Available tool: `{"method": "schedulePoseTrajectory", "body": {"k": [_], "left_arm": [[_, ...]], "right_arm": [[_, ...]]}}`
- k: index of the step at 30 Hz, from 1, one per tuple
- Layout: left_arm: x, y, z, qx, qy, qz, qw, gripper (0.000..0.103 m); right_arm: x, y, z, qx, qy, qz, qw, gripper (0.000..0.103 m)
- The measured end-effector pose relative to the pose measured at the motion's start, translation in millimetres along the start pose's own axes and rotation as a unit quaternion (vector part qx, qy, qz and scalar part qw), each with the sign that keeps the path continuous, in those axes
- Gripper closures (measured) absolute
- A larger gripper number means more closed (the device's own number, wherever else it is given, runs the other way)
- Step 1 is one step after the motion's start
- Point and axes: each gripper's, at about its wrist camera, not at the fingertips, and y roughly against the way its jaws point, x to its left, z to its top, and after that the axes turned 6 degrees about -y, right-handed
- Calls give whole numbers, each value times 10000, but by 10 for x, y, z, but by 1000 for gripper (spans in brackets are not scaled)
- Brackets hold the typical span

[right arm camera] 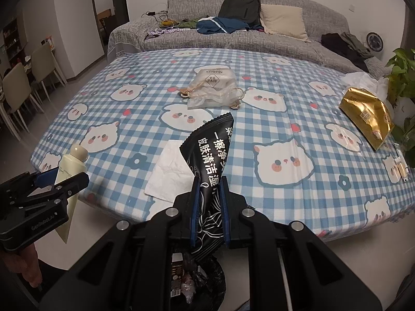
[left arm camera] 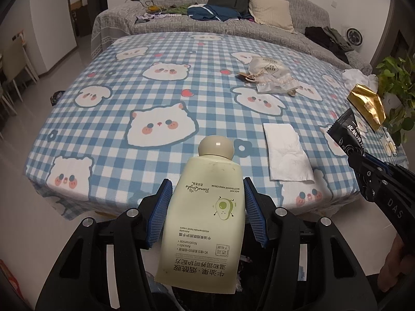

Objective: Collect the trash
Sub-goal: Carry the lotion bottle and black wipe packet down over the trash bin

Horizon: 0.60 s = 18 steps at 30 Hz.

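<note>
My left gripper (left arm camera: 207, 202) is shut on a pale green hand-cream tube (left arm camera: 205, 217), cap pointing away, held off the near edge of the table. The same tube (right arm camera: 68, 181) and left gripper (right arm camera: 59, 178) show at the left of the right wrist view. My right gripper (right arm camera: 209, 199) is shut on a black wet-wipe packet (right arm camera: 210, 150), which sticks up between the blue pads. That packet (left arm camera: 345, 134) appears at the right edge of the left wrist view. Below both grippers lies a dark trash bag (right arm camera: 197, 280) with rubbish inside.
On the blue checked tablecloth (left arm camera: 129, 83) lie a white napkin (left arm camera: 285, 153), a clear drawstring bag (left arm camera: 269, 75), a gold packet (left arm camera: 367, 103) and crumpled white tissue (left arm camera: 355, 76). A potted plant (left arm camera: 396, 85) stands at the right edge. A grey sofa (left arm camera: 298, 7) runs behind.
</note>
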Motion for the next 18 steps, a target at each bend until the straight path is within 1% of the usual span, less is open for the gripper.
{"method": "schedulePoseTrajectory", "body": {"k": [7, 18], "left_arm": [[-1, 88, -260, 78, 38, -8, 10000, 48], [-39, 242, -651, 98, 81, -83, 9999, 48]], "right_arm": [[63, 132, -228, -33, -42, 46, 10000, 89], [191, 310, -608, -62, -39, 117, 9999, 89]]}}
